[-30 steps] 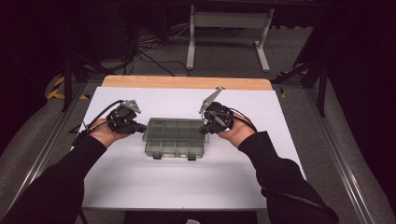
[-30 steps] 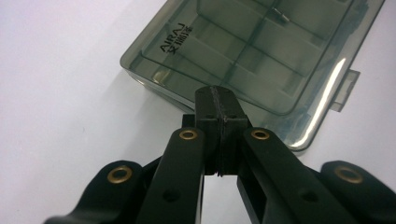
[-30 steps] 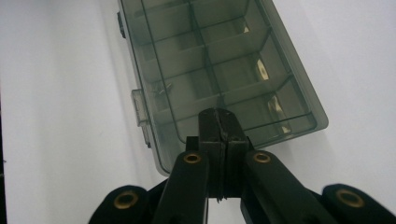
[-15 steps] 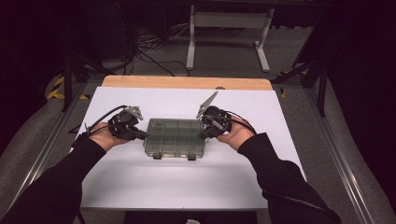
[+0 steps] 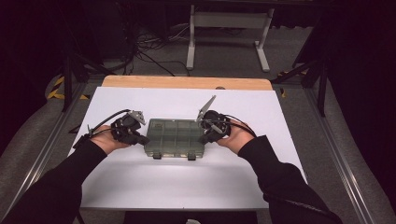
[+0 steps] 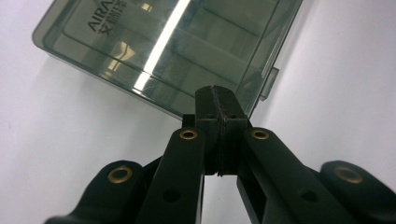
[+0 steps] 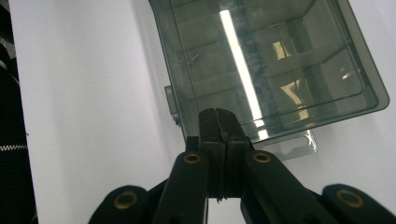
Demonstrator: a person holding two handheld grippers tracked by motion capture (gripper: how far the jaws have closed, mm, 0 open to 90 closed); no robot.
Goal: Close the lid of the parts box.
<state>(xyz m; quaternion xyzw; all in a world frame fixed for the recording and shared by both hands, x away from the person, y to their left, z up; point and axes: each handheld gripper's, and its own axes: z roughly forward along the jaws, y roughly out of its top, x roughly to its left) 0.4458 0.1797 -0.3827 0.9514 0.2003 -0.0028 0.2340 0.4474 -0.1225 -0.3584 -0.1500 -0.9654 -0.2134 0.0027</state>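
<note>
Both forearms, in dark sleeves, come in from below and angle inward, so the 2 hands face each other. The left hand (image 5: 103, 139) holds the left gripper (image 5: 140, 139) pointing toward the right one, its grey plate on top. In the left gripper view its 2 black jaws are pressed together, pads touching. The right hand (image 5: 235, 136) holds the right gripper (image 5: 204, 138) pointing back, plate tilted up, a cable looping behind. Its jaws also meet, with no gap.
</note>
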